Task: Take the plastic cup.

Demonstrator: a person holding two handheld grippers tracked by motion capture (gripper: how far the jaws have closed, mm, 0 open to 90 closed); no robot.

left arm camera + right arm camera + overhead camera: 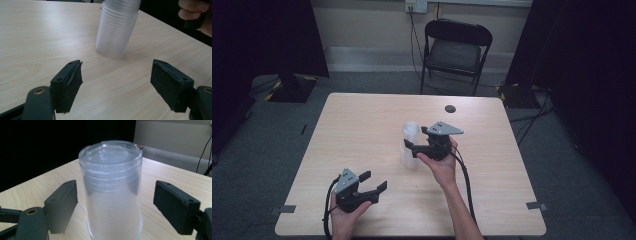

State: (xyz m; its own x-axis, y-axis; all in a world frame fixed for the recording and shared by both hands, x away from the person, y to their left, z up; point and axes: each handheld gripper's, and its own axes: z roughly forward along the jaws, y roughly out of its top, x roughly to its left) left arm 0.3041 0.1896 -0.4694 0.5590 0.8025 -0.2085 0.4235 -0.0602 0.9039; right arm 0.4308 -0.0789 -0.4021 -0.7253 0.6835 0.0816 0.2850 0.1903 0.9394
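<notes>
A stack of clear plastic cups (410,145) stands upside down near the middle of the light wooden table (362,125). My right gripper (416,138) reaches at it from the right. In the right gripper view the cup stack (112,195) stands between the jaws of my right gripper (115,205), with a gap on each side, so it is open. My left gripper (374,181) rests near the front left of the table, open with nothing in it. In the left gripper view, the cup stack (116,30) stands well ahead of my left gripper (116,77).
A black folding chair (454,50) stands beyond the table's far edge. A small dark round mark (450,108) lies on the far part of the table. Black curtains hang at both sides. The hand holding the right gripper (197,15) appears at the top right of the left gripper view.
</notes>
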